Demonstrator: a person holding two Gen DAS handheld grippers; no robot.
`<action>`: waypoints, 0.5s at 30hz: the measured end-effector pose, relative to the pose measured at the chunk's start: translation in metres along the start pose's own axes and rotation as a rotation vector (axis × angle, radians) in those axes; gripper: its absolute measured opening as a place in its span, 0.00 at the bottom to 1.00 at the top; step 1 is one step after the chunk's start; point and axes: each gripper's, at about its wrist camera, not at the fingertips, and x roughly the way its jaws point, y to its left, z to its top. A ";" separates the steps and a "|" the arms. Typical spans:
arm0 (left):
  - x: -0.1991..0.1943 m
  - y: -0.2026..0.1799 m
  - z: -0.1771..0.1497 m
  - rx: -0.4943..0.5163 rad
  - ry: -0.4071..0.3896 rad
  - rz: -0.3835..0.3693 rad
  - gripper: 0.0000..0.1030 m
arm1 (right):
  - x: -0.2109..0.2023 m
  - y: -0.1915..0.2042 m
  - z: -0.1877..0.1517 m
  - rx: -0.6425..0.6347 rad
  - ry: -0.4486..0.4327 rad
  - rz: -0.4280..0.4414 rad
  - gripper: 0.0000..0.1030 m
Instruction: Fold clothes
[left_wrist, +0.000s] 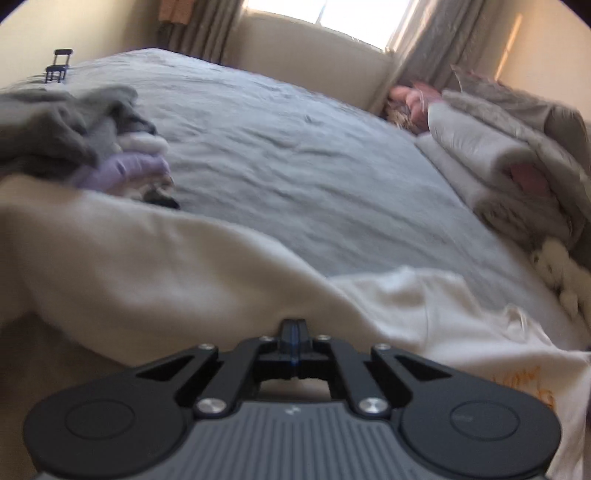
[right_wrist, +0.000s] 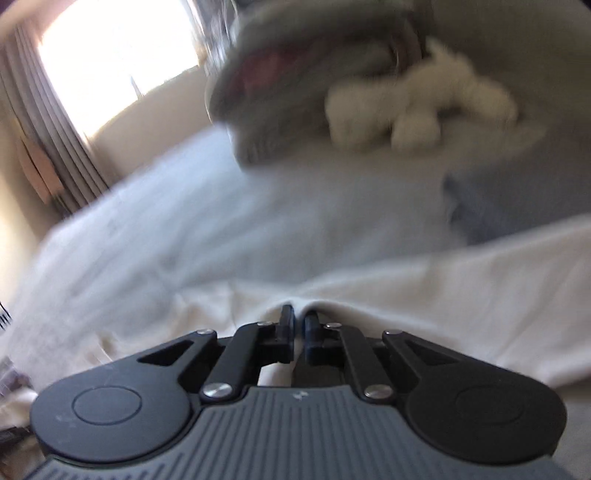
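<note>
Both jaws pinch the cream garment (left_wrist: 155, 266): the left hand-held gripper (left_wrist: 293, 326) and the right hand-held gripper (right_wrist: 298, 320) are each clamped on its near edge, so the cloth spreads away from them over the grey bed (left_wrist: 295, 155).

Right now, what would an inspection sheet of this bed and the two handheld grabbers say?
Surface: bed with grey cover, wrinkled.
Job's things: cream garment, spread at the near edge, orange print on one part.
Clutter: pile of unfolded clothes to the left; folded blankets; white plush toy.
Grippers: left gripper shut on the garment; right gripper pinching a fold of it, slight gap between fingers.
Cables: nothing seen.
Surroundings: window, curtains, small dark stand.
</note>
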 end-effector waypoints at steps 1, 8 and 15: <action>0.001 0.003 0.000 -0.011 0.007 0.000 0.00 | 0.003 0.003 -0.002 -0.048 0.009 -0.029 0.05; -0.007 -0.006 0.001 -0.011 0.054 -0.045 0.02 | 0.046 0.020 -0.039 -0.333 0.125 -0.180 0.09; -0.023 -0.032 -0.011 0.068 0.100 -0.142 0.31 | 0.012 0.018 -0.021 -0.264 0.130 -0.035 0.38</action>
